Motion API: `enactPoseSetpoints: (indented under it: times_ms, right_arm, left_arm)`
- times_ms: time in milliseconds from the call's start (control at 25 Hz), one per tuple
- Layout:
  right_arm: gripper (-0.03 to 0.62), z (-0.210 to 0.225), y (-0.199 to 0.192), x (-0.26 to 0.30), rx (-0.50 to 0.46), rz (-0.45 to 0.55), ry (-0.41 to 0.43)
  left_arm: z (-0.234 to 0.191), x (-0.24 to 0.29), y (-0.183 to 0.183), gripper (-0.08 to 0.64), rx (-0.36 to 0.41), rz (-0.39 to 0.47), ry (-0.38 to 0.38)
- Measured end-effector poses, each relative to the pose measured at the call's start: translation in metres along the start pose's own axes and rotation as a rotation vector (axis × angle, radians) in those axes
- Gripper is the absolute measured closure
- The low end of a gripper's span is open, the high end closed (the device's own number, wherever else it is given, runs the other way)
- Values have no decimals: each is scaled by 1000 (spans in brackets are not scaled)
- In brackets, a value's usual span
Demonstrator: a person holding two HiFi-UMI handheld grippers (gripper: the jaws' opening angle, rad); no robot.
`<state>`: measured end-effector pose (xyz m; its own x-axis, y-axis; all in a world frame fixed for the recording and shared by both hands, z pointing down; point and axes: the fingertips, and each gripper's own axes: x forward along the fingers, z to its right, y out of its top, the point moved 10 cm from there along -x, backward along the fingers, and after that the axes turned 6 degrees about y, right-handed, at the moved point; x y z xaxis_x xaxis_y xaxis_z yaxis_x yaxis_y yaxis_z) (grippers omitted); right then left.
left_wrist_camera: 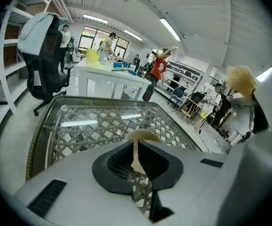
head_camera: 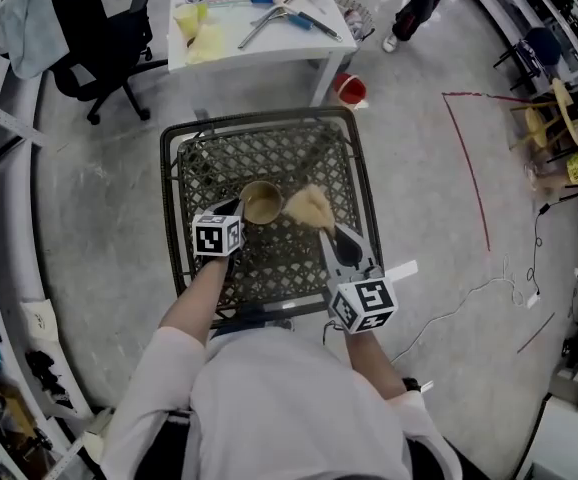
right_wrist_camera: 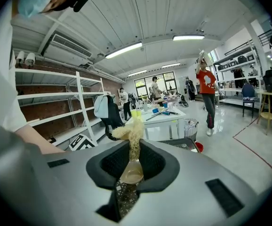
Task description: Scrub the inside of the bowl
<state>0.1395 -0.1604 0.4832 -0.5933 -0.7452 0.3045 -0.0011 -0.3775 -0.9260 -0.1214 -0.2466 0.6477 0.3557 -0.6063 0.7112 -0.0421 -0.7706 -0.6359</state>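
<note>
A tan bowl (head_camera: 261, 204) stands on the glass-topped wicker table (head_camera: 269, 268). My left gripper (head_camera: 239, 209) is shut on the bowl's near left rim. In the left gripper view that rim (left_wrist_camera: 137, 150) runs as a thin edge between the closed jaws (left_wrist_camera: 136, 163). My right gripper (head_camera: 324, 230) is shut on a straw-coloured fibrous scrubber (head_camera: 309, 206), held just right of the bowl at its rim. In the right gripper view the scrubber (right_wrist_camera: 132, 132) sticks up from the pinched jaws (right_wrist_camera: 133, 155), with the bowl (right_wrist_camera: 132, 174) below. The scrubber (left_wrist_camera: 242, 81) also shows at the right of the left gripper view.
A white table (head_camera: 252, 46) with tools and cups stands beyond the wicker table. A black office chair (head_camera: 101, 40) is at the far left and a red bucket (head_camera: 350, 90) by the white table's leg. A person (head_camera: 421, 0) walks at the back right. Stools (head_camera: 549, 118) and floor cables (head_camera: 469, 298) lie right.
</note>
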Motion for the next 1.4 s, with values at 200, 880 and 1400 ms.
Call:
enactPoseSetpoints:
  times_ms: [200,880,1400]
  right_arm:
    - [523,-3,-1,6,3,-13,4]
    - [523,-2,-3,17,11,-44,-6]
    - [523,-4,-1,22,3,-40,9]
  left_arm:
    - [-12,16,-13,523,-101,-73,19]
    - [-21,51,-27,390,-256,-172,16]
    - [-17,50,-20,512,-225,-163,15]
